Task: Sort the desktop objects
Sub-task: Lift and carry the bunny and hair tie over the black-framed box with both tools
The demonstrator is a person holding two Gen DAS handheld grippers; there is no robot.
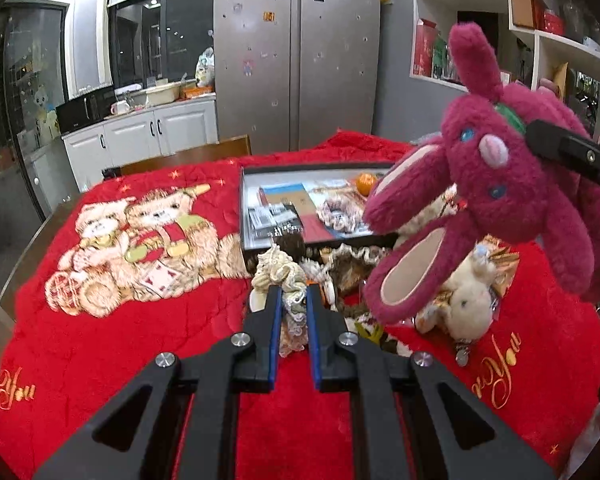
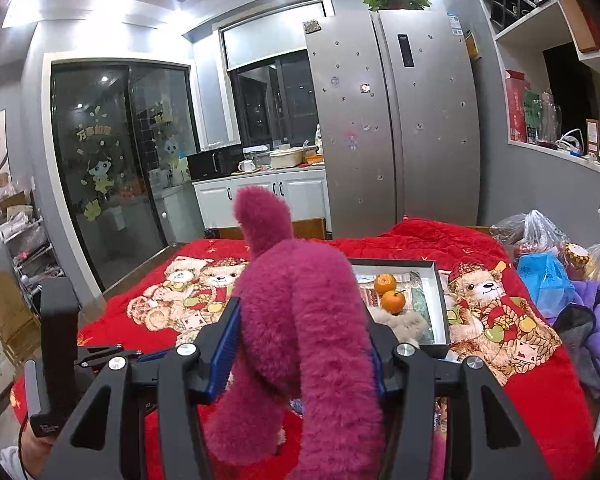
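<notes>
Right claw [image 2: 300, 344] around magenta plush rabbit [image 2: 300, 320]

Both wrist views fridgeward; blanket [image 1: 100, 340] shared

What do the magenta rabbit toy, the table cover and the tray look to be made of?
Magenta rabbit toy: plush, long fuzzy pile, matte; smooth pale ear lining.
Red table cover: soft fleece-like blanket, quilted dimples, printed bears.
Tray: rigid, thin dark walls, probably cardboard or plastic; cannot tell which.

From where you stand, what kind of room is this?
Most likely a home kitchen-dining room: a big steel double-door fridge, white counter cabinets holding a microwave, and a table under a red teddy-bear blanket.
</notes>
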